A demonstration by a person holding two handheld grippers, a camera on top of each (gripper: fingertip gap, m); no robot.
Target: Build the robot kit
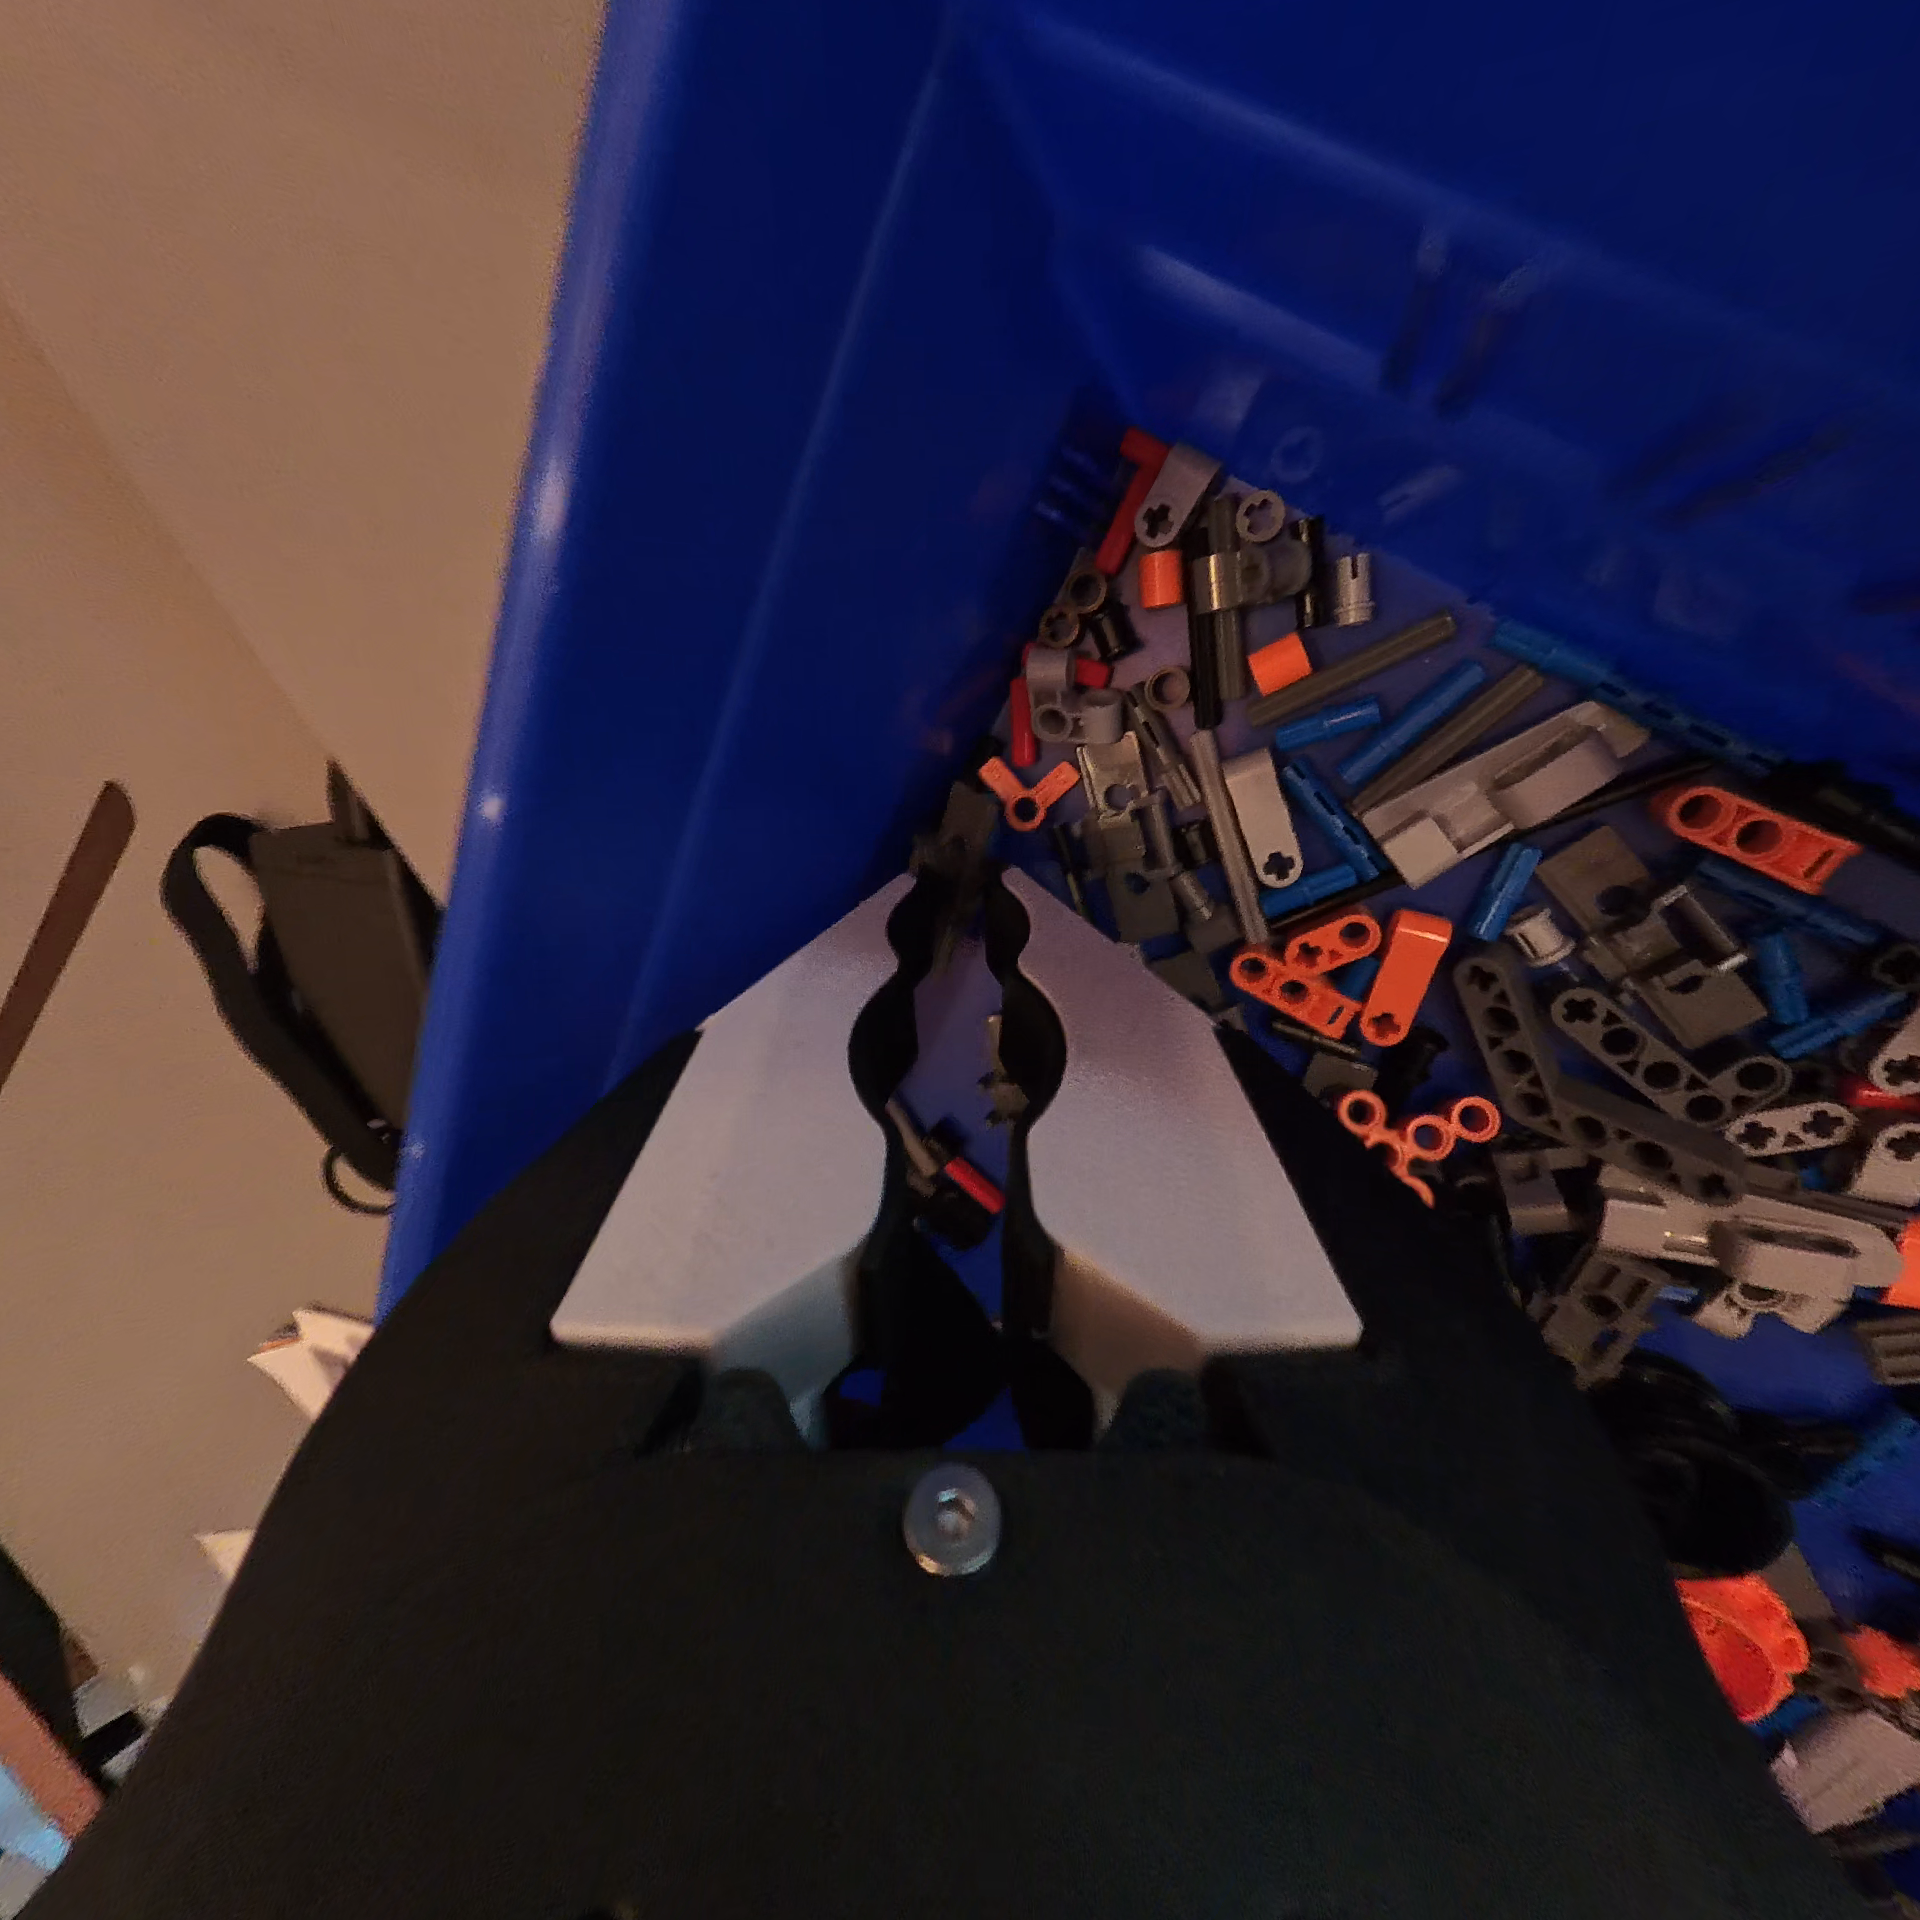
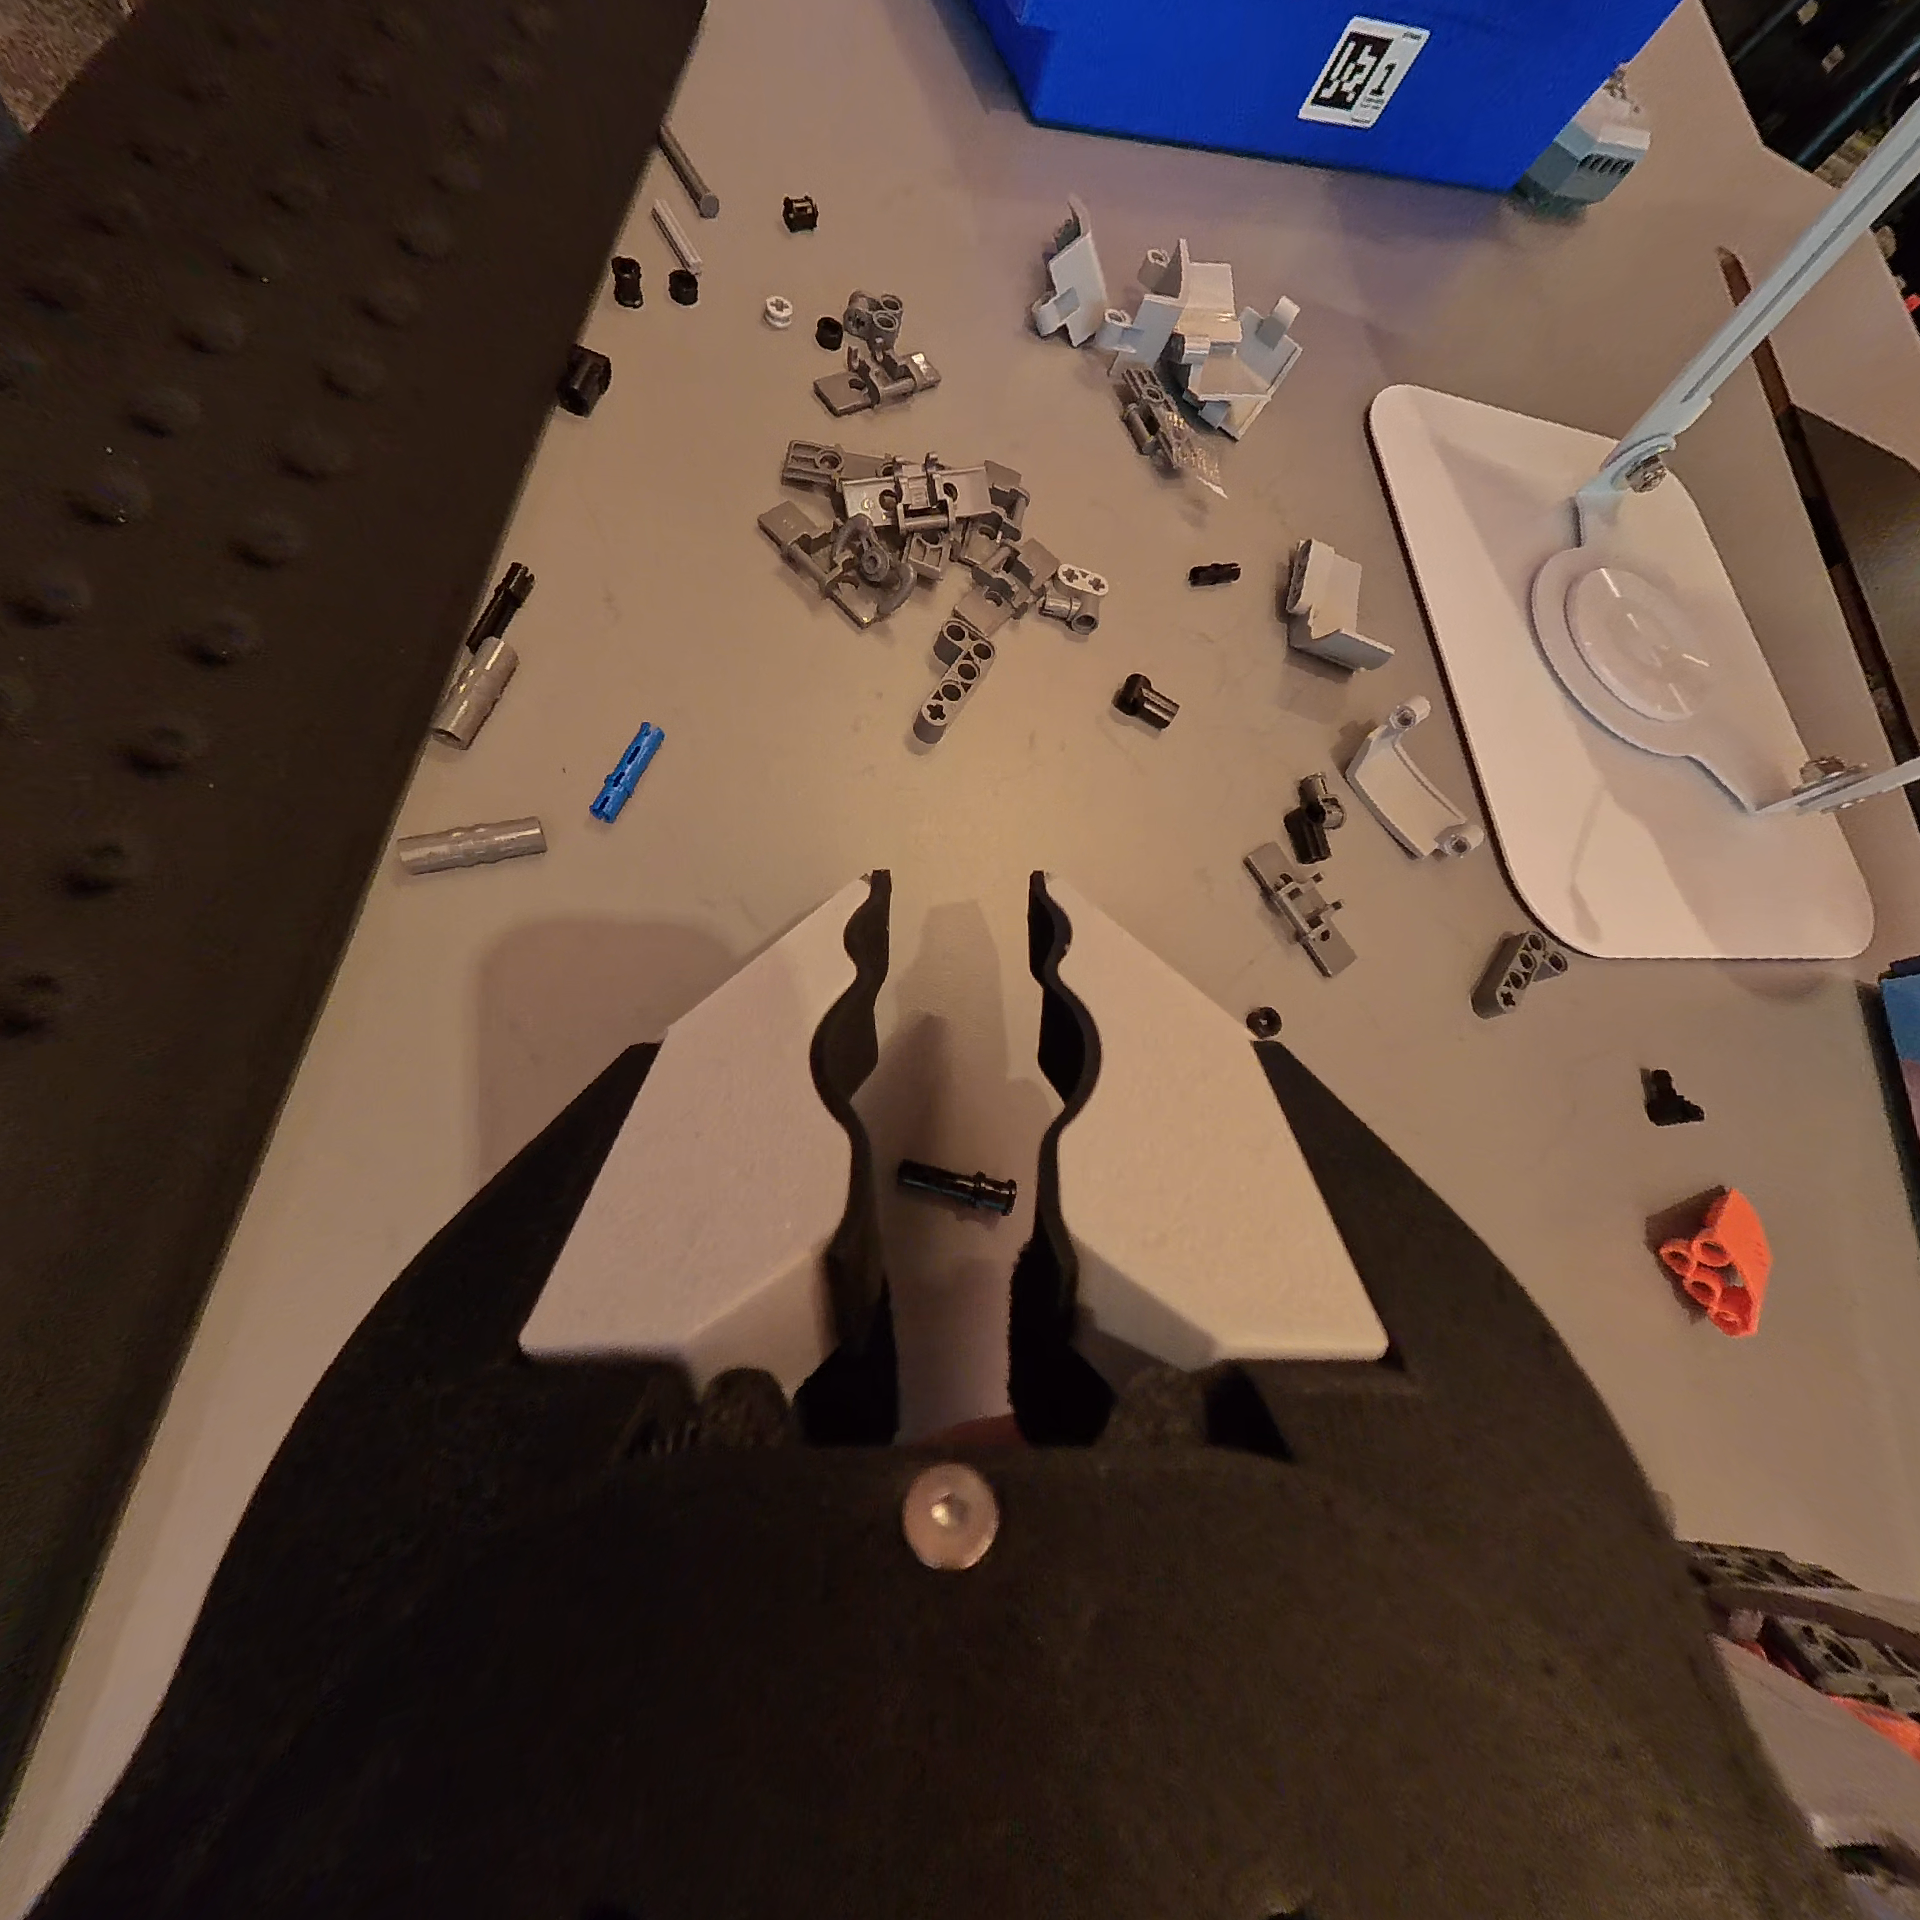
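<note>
1. the left tongs (image 1: 958, 883) were all but closed, their black wavy pads nipping a small dark piece (image 1: 964, 831) at the very tips. it sat at mid-frame against the inner wall of the blue bin (image 1: 727, 520). blur hid its exact shape.
2. in my judgement that hold was shallow. a piece caught only at the tips can twist, so steady pressure and a slow, straight motion suited it best.
3. the bin was smooth, glossy moulded plastic with ribbed walls. to the right of the tongs its floor was littered with loose building parts (image 1: 1403, 831): grey holed beams, blue and dark axles, orange connectors. all were hard, slick and small.
4. the right tongs (image 2: 958, 883) stood open, gripping nothing, above the matte grey desk (image 2: 1039, 790). a black pin (image 2: 956, 1188) lay crosswise on the desk in the gap between the pads, touching neither.
5. the pin was round and ridged and, by my guess, prone to roll, so pads meeting it squarely would serve it best.
6. a heap of grey parts (image 2: 904, 530) lay at upper centre and a blue pin (image 2: 627, 771) at centre left. a black studded mat (image 2: 208, 520) ran down the left edge, a smooth white tray (image 2: 1455, 499) sat at the right, and an orange piece (image 2: 1714, 1257) lay at lower right.
</note>
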